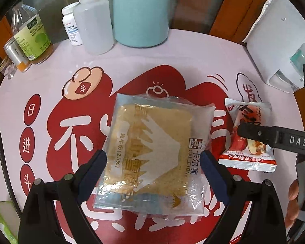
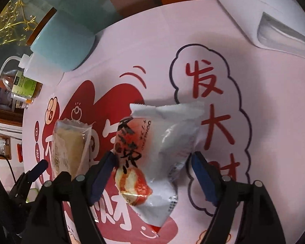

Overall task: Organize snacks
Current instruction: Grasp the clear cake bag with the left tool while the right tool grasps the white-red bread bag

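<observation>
A clear packet of sliced bread (image 1: pixel 152 152) lies on the round pink table mat with red print (image 1: pixel 183 46). My left gripper (image 1: pixel 153 158) stands around it, its blue pads touching both long edges. To the right lies a small white and red date snack packet (image 1: pixel 248 156), with one finger (image 1: pixel 252 133) of my right gripper over it. In the right wrist view that date packet (image 2: pixel 162 152) sits crumpled between my right gripper's (image 2: pixel 152 158) spread jaws, the right pad standing just off it. The bread packet (image 2: pixel 71 148) shows edge-on at the left.
At the back stand a teal jar (image 1: pixel 141 14), a white squeeze bottle (image 1: pixel 93 24), a pill bottle (image 1: pixel 71 22), a juice bottle (image 1: pixel 32 34) and a tin (image 1: pixel 16 55). A white appliance (image 1: pixel 278 46) occupies the back right. A person's hand (image 1: pixel 292 203) shows at the right edge.
</observation>
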Motion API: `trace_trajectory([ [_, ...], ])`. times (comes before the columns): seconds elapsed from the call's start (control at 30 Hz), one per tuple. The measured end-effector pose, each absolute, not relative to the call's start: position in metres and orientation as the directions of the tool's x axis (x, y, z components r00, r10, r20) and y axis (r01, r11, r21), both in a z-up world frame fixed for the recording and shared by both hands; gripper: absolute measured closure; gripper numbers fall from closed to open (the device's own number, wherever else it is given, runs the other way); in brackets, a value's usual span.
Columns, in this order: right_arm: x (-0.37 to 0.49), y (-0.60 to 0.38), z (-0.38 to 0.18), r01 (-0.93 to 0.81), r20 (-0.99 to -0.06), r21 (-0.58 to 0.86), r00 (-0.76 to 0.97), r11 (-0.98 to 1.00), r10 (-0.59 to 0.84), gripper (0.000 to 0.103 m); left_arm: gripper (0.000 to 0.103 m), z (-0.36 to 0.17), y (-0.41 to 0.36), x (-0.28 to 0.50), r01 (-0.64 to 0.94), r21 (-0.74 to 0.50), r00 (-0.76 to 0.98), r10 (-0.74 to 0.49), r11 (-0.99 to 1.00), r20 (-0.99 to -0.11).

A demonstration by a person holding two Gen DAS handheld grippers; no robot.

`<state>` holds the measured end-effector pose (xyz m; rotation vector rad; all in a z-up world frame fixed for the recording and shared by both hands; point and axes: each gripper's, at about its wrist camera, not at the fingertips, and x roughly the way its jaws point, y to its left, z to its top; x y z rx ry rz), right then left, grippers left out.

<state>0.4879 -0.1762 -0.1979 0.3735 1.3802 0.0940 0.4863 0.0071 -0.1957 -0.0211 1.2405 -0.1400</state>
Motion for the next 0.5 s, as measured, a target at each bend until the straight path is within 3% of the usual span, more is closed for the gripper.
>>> trace_trajectory([
  [0.23,0.482,-0.181,-0.198,0.149,-0.939,0.310,0.205,0.939,0.278,0.025,0.011,-0.202,0.009,0.489,0.091,-0.123,0.297,-0.144,0.988,-0.944],
  [0.43,0.475,-0.186,-0.195,0.127,-0.936,0.312,0.209,0.941,0.283,0.035,0.010,-0.204,-0.002,0.487,0.125,-0.112,0.303,-0.146,0.986,-0.942],
  [0.5,0.473,-0.187,-0.195,0.125,-0.937,0.312,0.206,0.942,0.283,0.036,0.005,-0.206,-0.005,0.487,0.121,-0.094,0.304,-0.127,0.988,-0.944],
])
